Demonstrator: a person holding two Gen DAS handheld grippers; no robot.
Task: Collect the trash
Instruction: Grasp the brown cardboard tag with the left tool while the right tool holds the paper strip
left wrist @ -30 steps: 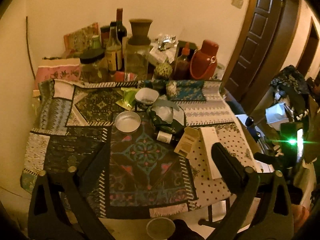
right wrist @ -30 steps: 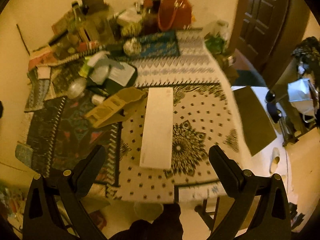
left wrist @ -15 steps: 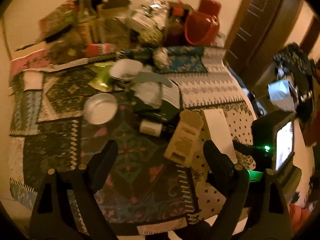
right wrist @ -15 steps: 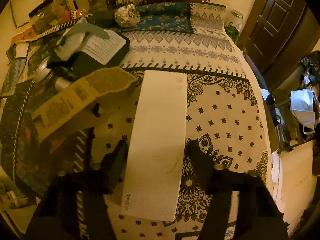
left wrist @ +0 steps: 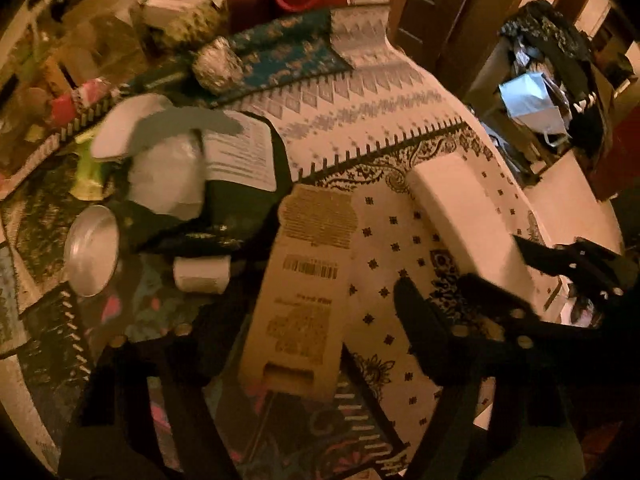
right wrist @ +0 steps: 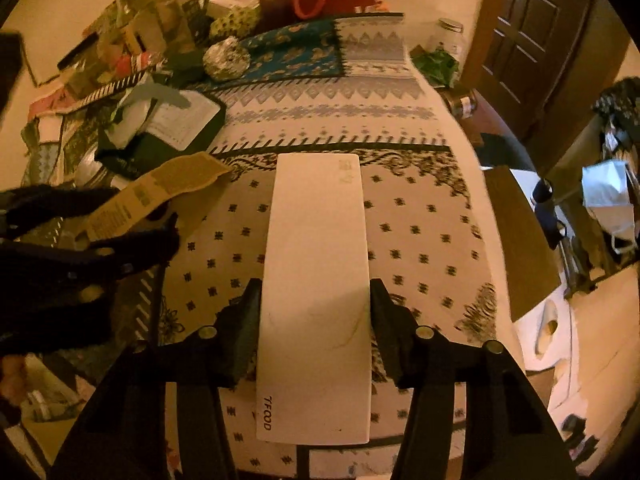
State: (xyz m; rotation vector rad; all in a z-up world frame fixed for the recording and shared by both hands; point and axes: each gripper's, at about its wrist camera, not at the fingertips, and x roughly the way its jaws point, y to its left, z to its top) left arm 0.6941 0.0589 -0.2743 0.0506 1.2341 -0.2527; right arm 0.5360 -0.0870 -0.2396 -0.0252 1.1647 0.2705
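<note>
Right gripper (right wrist: 314, 320) clamps white box (right wrist: 316, 280); left gripper (left wrist: 296, 344) spread

Warm, dim yellow light fills a room with plain cream walls (right wrist: 60, 20) and a dark brown panelled wooden door (right wrist: 532, 28) at the far right. A table draped in a patchwork patterned cloth (right wrist: 420, 216) of white, teal and dark panels stands against the wall. To its right lies pale floor (right wrist: 600, 340), and a dark cluttered rack (left wrist: 560, 60) holds a white paper bag (left wrist: 532, 100).
</note>
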